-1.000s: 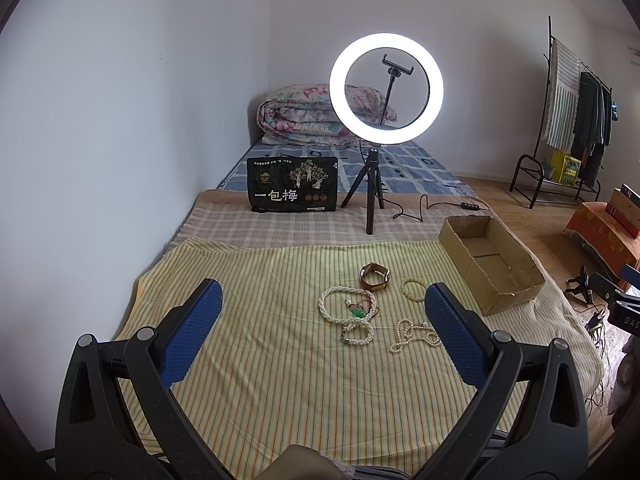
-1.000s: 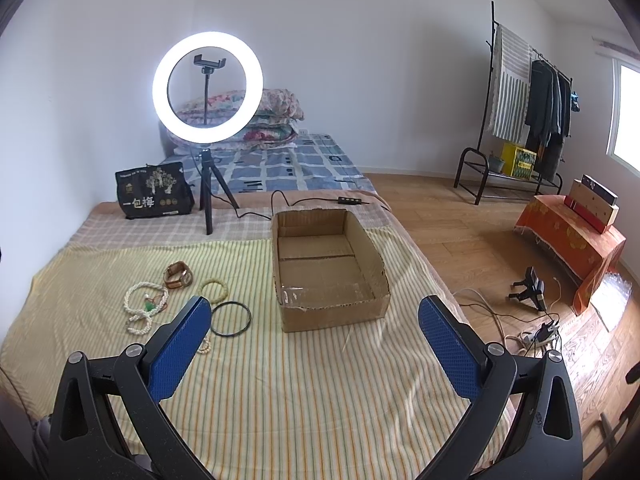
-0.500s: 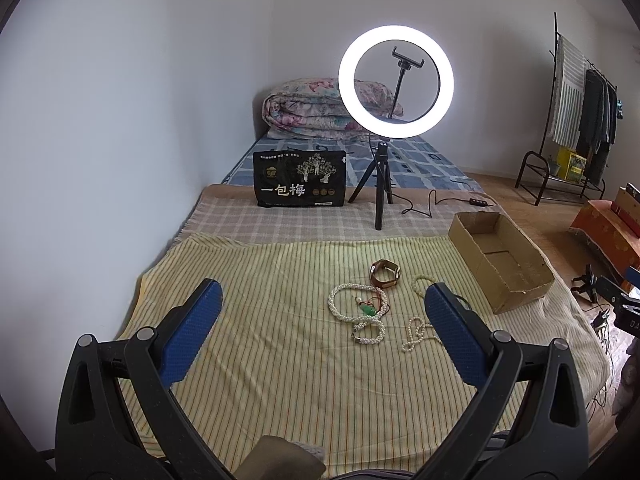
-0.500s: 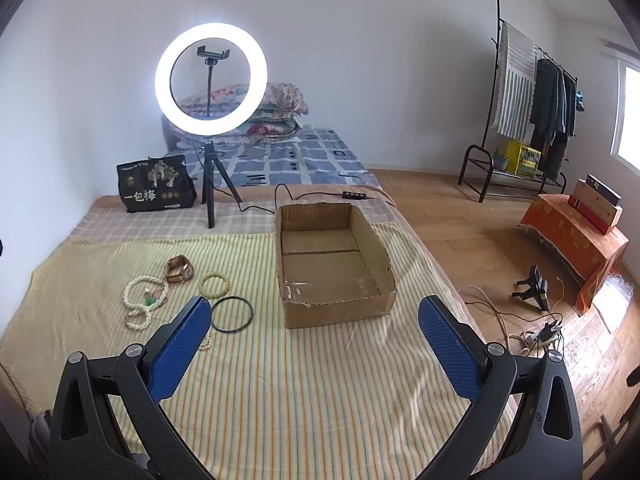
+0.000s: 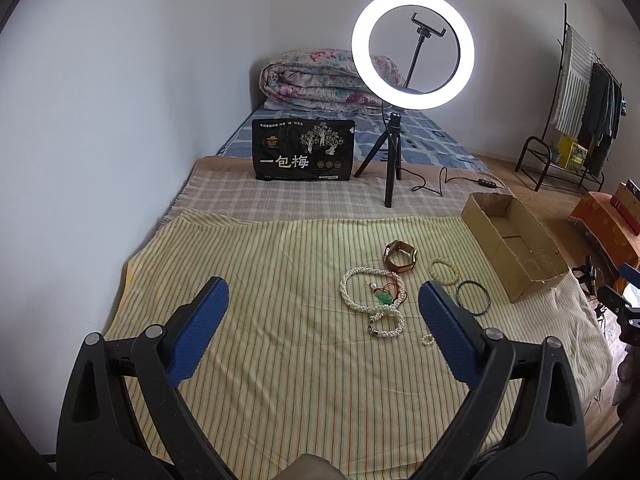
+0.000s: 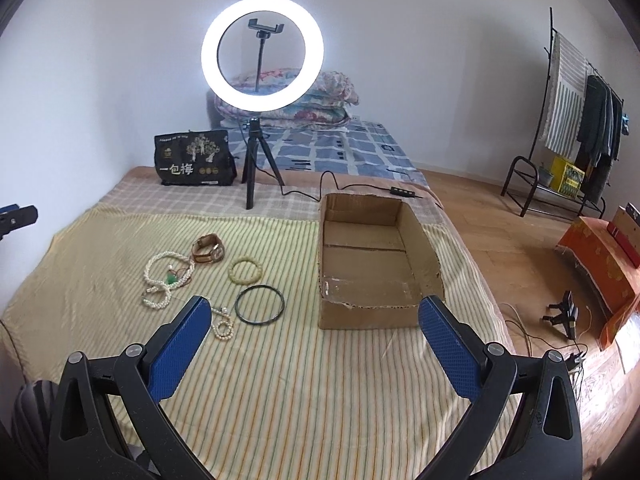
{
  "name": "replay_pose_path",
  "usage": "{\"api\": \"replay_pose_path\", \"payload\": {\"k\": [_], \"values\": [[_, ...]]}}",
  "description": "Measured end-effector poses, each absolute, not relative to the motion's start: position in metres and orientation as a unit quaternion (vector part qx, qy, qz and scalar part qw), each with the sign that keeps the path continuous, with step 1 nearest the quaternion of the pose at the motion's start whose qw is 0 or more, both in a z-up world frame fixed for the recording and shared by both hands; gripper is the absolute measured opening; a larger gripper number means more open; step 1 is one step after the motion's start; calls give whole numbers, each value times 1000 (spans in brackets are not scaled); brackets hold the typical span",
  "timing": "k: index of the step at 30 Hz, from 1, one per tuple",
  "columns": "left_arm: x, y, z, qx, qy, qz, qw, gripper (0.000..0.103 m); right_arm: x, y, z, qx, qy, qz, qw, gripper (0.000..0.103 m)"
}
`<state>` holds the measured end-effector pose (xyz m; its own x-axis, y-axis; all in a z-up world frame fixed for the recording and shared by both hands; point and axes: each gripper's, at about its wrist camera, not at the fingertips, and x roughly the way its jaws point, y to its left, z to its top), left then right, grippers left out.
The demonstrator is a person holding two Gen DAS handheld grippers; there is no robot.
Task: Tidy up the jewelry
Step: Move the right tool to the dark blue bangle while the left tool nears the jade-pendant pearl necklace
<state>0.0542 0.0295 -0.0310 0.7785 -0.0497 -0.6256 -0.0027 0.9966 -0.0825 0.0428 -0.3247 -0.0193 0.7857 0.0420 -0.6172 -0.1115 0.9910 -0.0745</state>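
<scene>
Jewelry lies on a yellow striped cloth: a white pearl necklace with a green pendant, a brown watch, a pale bead bracelet, a dark bangle and a small pearl strand. An open cardboard box stands to their right and looks empty. My left gripper is open and empty, above the cloth in front of the jewelry. My right gripper is open and empty, in front of the box.
A lit ring light on a tripod stands behind the cloth with its cable trailing right. A black bag and folded quilts sit farther back. A clothes rack stands at right.
Both views have shifted left and a little closer to the jewelry and box. Both grippers stay open and empty. Nothing on the cloth has moved.
</scene>
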Motion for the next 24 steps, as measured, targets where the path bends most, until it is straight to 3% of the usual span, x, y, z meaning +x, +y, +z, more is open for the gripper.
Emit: {"api": "replay_pose_path", "payload": {"k": [9, 11, 15, 17, 24], "values": [[91, 37, -55, -72, 374, -46, 923, 72, 63, -310, -35, -73, 356, 103, 926, 102], [100, 39, -63, -85, 389, -55, 916, 67, 68, -308, -40, -73, 367, 115, 920, 96], [111, 35, -78, -95, 409, -70, 905, 66, 79, -298, -54, -88, 388, 144, 906, 92], [115, 30, -86, -94, 420, -76, 900, 64, 85, -294, -63, -94, 398, 158, 899, 84], [133, 19, -108, -103, 449, -92, 883, 63, 106, -281, -91, -87, 448, 195, 868, 71]]}}
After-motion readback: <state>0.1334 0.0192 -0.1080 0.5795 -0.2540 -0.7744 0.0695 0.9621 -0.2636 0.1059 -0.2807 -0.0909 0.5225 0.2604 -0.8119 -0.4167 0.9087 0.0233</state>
